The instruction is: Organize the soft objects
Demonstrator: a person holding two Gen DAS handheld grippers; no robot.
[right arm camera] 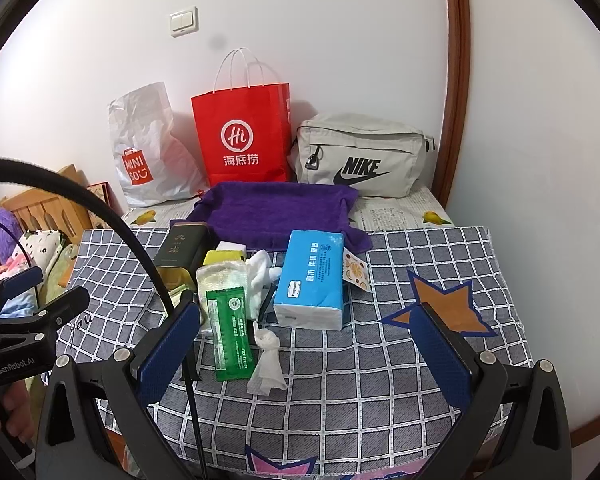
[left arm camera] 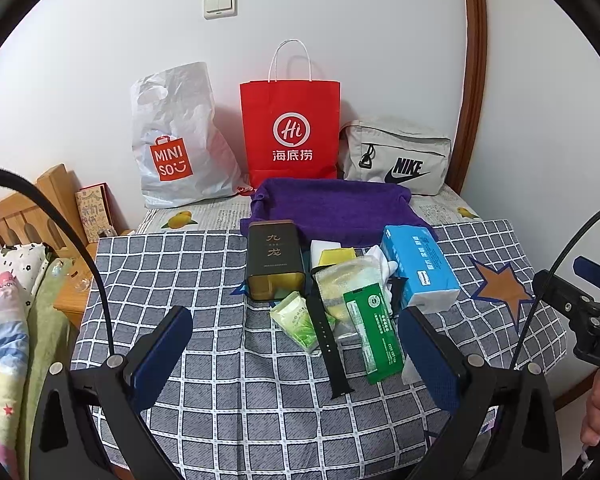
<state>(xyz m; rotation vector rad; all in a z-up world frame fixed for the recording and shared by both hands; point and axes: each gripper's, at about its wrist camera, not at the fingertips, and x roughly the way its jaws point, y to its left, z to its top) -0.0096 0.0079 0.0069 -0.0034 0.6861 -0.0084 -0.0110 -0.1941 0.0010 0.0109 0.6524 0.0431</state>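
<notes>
Both grippers held wide open and empty, hovering above the near edge of the checked cloth (left arm camera: 188, 264). Left gripper (left arm camera: 296, 344) aimed at the middle of the pile; right gripper (right arm camera: 308, 344) aimed further right, toward the tissue pack (right arm camera: 312, 280).

Taking the tissue pack as landmark: lying flat with its long axis running away from the jaws, almost straight ahead of the right gripper and between its finger lines. Probably the nearer tool for that pack, so a straight push forward and a slight drop should do, judging by the layout.

Left of the pack, touching or nearly so: one white glove (right arm camera: 260, 276), one clear packet (right arm camera: 224, 280), one green sachet (right arm camera: 230, 330) lying lengthwise toward the jaws, one yellow block (right arm camera: 224, 257), one dark tin (left arm camera: 275, 264) standing, one small pale green packet (left arm camera: 298, 322), one black strap (left arm camera: 326, 344). In front of the pack: one crumpled tissue (right arm camera: 267, 360). Right of it, tucked against its side: one orange-patterned card (right arm camera: 357, 273). Behind it: one purple towel (right arm camera: 276, 210), spread flat, likely the place for soft things.

Further behind the towel, against the wall: three bags, namely one white plastic bag (right arm camera: 144, 152), one red paper bag (right arm camera: 242, 136), one grey pouch (right arm camera: 360, 156).
</notes>
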